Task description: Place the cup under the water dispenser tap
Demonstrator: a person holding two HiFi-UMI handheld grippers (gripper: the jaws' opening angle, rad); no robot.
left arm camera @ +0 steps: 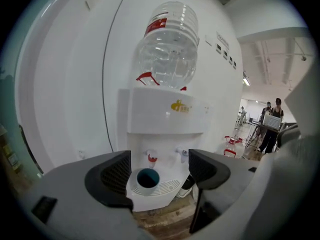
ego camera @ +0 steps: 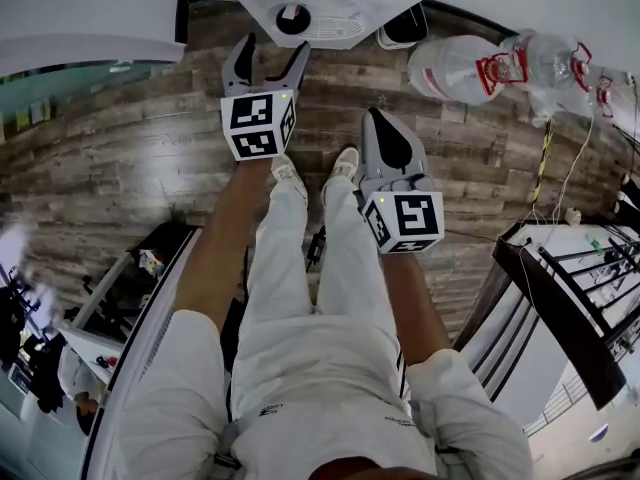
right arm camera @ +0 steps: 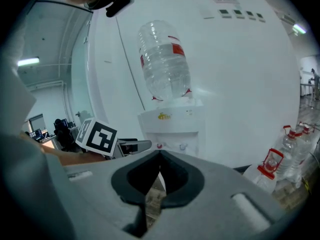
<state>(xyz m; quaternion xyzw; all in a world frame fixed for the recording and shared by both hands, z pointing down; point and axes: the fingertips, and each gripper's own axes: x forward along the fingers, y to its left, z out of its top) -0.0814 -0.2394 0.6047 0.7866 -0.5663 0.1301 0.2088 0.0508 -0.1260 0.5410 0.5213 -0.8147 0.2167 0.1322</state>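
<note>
White cup (left arm camera: 147, 180), dark teal inside, stands on the drip tray (left arm camera: 169, 187) under the red tap (left arm camera: 152, 157) — left tongs (left arm camera: 160, 170) wide apart, empty; right tongs (right arm camera: 159, 160) closed, empty.

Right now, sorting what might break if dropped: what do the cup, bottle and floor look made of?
Cup: smooth, opaque white outside, dark inside; ceramic or plastic, can't tell which. Bottle: clear plastic, see-through with moulded ribs. Floor: brown wood planks or wood-look laminate, showing grain, seams and a slight sheen.
</note>
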